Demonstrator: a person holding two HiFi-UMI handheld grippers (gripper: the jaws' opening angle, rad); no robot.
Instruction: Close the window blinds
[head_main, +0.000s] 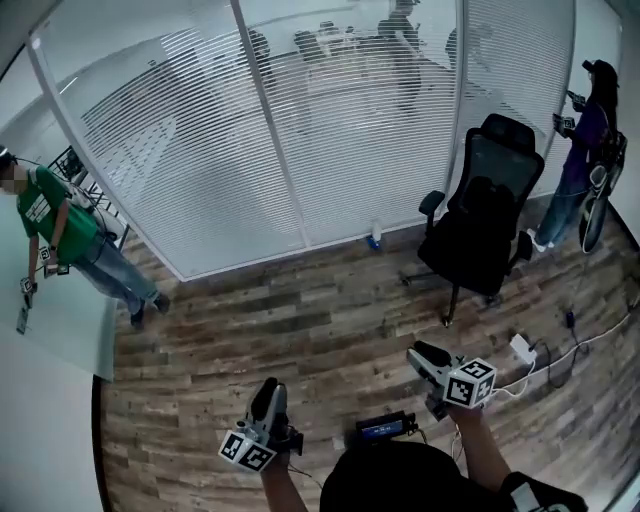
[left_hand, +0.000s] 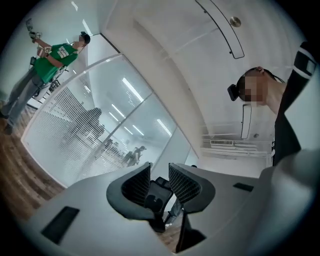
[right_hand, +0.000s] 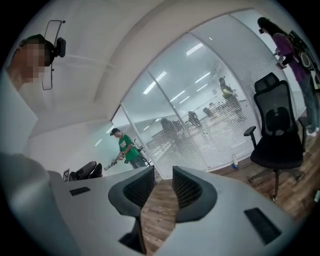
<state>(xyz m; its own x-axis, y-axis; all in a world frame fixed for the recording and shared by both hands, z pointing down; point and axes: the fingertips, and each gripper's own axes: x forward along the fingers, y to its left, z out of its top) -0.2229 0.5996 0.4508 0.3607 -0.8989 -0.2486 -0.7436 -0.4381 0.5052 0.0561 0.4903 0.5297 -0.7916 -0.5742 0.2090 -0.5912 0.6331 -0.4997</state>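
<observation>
Walking closer comes first, I judge: the blinds (head_main: 340, 140) hang along the glass wall (head_main: 130, 60), well apart from me, behind the chair (head_main: 480, 225). My left claw (head_main: 268, 392) and right claw (head_main: 424, 352) are parted, empty; I'd look for their control before reaching.

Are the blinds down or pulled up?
Down: the blinds hang almost to the floor. Figures show through the slats, so those aren't turned fully shut.
</observation>
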